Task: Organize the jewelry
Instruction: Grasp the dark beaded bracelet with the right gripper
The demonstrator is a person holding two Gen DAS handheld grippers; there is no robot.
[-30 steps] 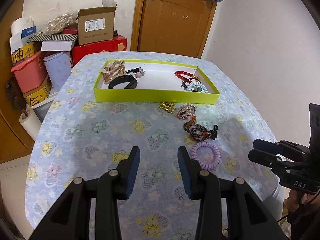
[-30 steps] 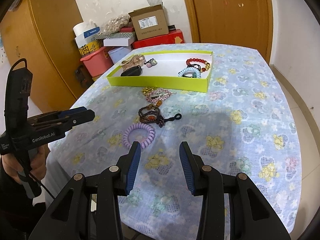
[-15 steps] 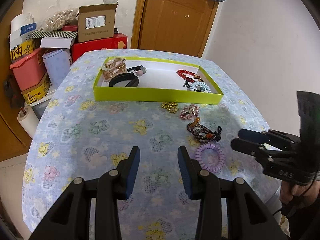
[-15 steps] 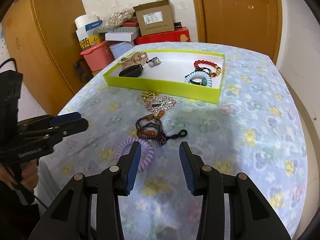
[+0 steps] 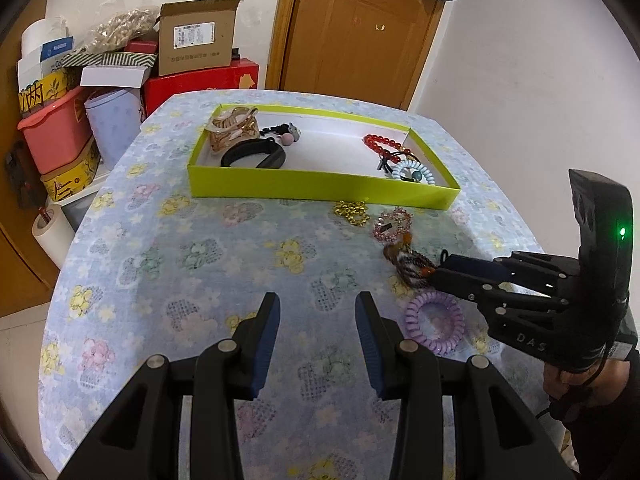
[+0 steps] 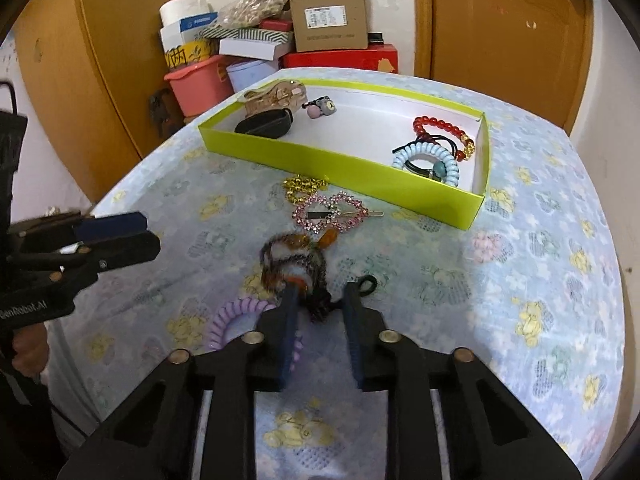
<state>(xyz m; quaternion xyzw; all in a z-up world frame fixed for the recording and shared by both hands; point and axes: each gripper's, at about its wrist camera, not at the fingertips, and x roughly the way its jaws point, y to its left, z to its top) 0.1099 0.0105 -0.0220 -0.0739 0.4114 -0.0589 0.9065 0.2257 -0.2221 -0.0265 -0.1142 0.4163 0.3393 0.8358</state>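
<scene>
Right hand-held gripper straddles the dark beaded bracelet, fingers apart.

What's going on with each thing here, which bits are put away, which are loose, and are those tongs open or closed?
Green tray: open, partly filled.
Red bead bracelet: in tray.
Black band: in tray.
Gold chain: loose on table.
Pink rhinestone clip: loose on table.
Dark beaded bracelet: on table, partly between right tongs, open.
Purple coil tie: loose on table.
Left tongs: open, empty.
</scene>
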